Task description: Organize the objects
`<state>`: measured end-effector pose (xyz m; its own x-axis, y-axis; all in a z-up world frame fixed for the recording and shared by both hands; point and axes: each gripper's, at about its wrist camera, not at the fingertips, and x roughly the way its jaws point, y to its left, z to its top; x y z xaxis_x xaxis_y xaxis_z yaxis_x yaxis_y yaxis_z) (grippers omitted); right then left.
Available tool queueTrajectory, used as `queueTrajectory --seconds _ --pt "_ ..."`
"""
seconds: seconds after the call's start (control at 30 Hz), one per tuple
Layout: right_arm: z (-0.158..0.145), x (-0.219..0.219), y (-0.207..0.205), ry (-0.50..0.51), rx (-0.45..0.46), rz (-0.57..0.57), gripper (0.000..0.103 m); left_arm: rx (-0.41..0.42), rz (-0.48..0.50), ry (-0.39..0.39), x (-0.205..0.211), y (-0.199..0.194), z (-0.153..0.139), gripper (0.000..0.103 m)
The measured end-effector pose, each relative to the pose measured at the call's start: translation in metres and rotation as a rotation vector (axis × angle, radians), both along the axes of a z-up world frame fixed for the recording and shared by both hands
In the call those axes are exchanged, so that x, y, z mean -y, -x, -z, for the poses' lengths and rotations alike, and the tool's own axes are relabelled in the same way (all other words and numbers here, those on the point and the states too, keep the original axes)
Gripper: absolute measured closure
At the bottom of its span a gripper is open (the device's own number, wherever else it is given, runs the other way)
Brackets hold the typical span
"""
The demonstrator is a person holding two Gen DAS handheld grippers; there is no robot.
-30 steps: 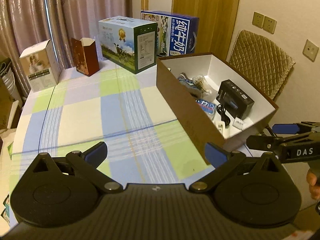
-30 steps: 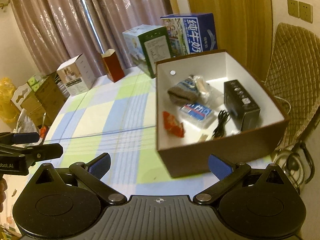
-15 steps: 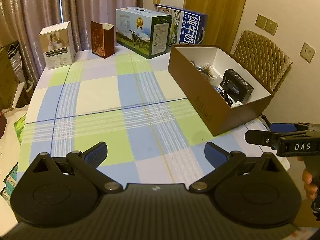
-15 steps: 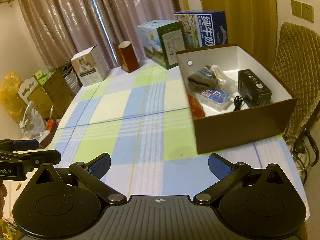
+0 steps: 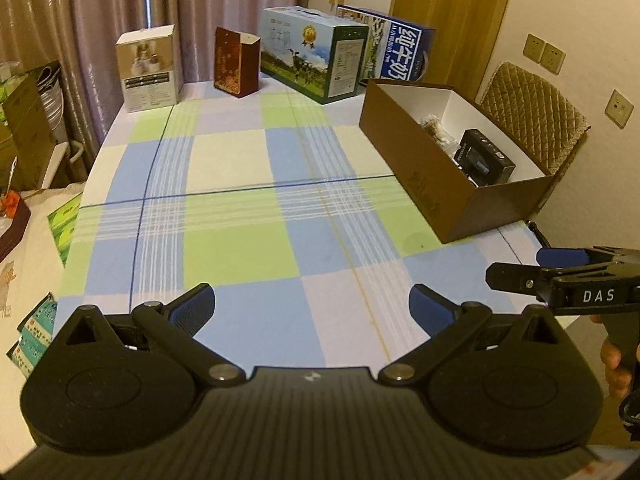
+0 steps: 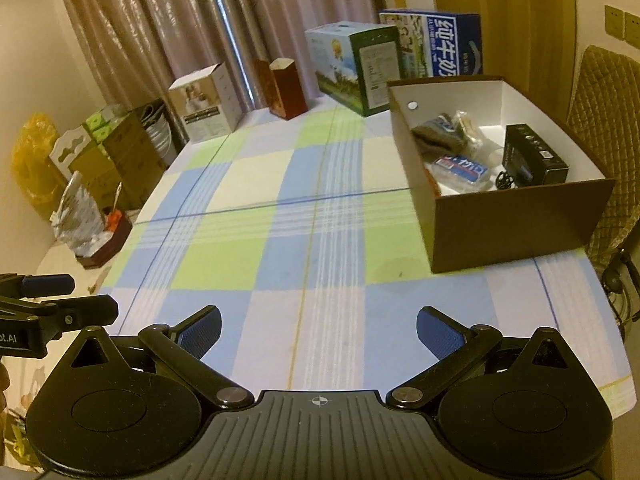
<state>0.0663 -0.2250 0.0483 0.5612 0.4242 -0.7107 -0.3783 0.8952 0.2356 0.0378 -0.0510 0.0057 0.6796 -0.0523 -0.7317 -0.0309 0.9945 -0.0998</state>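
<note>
My left gripper (image 5: 310, 308) hung over the near end of the checked tablecloth (image 5: 240, 184), fingers spread wide, nothing between the blue pads (image 5: 192, 306). My right gripper (image 6: 318, 330) sat the same way: fingers wide apart, empty, over the near edge of the cloth. From the left wrist camera I could see the right gripper off to the right, a hand (image 5: 616, 368) wrapped on its grip.

The brown cardboard box (image 6: 516, 224) stood open on the right side of the table, white inside. In it I made out a black device box (image 6: 534, 158) against the right wall, a coiled black cable (image 6: 505, 179) just beside it, a blue and white packet (image 6: 462, 168), a grey-brown knitted item (image 6: 440, 138) and a clear bag (image 6: 466, 124) toward the far end.

Along the far edge stood a white carton (image 5: 148, 68), a dark red carton (image 5: 236, 62), a green milk case (image 5: 314, 54) and a blue milk case (image 5: 394, 50). A quilted chair (image 5: 532, 116) stood behind the brown box.
</note>
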Motion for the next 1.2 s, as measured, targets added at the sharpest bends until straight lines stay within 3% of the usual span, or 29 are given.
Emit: queueTrajectory --seconds 1.2 --pt "0.005 -0.027 0.022 0.022 -0.006 -0.052 0.002 -0.027 -0.048 0.000 -0.024 0.027 0.011 0.001"
